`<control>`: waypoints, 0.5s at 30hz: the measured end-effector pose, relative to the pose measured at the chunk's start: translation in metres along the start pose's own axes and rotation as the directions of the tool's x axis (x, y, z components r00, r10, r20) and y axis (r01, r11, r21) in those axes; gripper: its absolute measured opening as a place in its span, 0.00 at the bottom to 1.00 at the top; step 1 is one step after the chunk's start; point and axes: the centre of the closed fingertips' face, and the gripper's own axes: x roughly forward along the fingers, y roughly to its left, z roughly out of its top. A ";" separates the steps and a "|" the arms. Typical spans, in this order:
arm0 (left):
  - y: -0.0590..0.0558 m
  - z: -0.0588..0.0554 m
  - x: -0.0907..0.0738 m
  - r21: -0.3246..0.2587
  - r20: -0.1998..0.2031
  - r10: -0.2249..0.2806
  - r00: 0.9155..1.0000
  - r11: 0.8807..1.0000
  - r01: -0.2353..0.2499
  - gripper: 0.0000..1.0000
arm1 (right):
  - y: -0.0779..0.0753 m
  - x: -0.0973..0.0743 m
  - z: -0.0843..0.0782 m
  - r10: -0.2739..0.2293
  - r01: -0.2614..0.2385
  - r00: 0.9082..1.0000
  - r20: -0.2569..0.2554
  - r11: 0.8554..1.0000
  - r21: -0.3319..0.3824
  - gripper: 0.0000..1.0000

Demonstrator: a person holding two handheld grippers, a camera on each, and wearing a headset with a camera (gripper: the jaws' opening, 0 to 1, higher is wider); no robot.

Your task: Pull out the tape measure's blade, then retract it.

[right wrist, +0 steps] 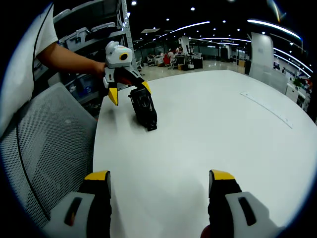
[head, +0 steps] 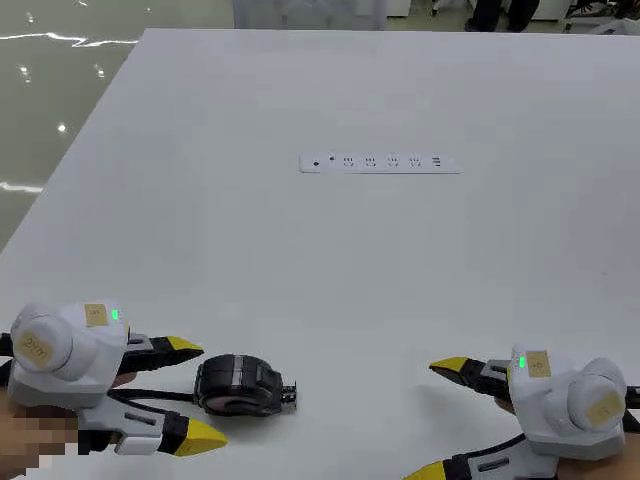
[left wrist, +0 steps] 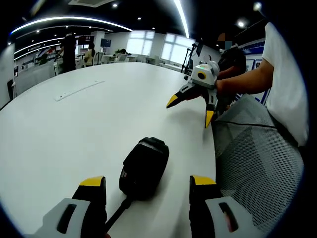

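Evidently the blade-pulling step is not yet under way. The tape measure (head: 240, 386) is lying on its side at the near left of the white table (head: 350, 260), with its blade fully wound in. Its blade tip (head: 291, 394) is pointing right, towards the other tool, which seems to be why it is lying this way: the tab is facing the jaws that I judge are meant to draw it out.

The left gripper (head: 203, 392) is sitting around the case with its yellow-tipped jaws spread wide. One jaw is lying on the far side and one on the near side. In the left gripper view a gap is showing on both sides of the case, so nothing is being squeezed. I read this straddle as preparation for clamping the body so it cannot slide when the blade is pulled. A black cord (head: 150, 395) is trailing from the case's left end back between those jaws.

The right gripper (head: 428, 420) is hovering at the near right, well apart from the case, with its jaws parted wide and holding nothing. It is aiming left along the table at the tab.

A white power strip (head: 380, 162) is lying farther off, well clear of the work.
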 end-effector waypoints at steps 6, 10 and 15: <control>0.003 0.000 0.005 0.019 -0.007 0.001 1.000 1.000 -0.001 0.59 | 0.001 0.004 0.000 0.008 -0.008 1.000 0.000 1.000 -0.001 0.81; 0.003 0.000 0.007 0.037 -0.011 -0.002 1.000 0.999 0.003 0.54 | 0.000 0.007 0.002 0.013 -0.013 1.000 0.002 1.000 -0.001 0.81; 0.005 -0.001 0.009 0.034 -0.017 -0.009 1.000 0.999 0.009 0.50 | 0.000 0.010 0.003 0.019 -0.019 1.000 0.003 1.000 -0.002 0.81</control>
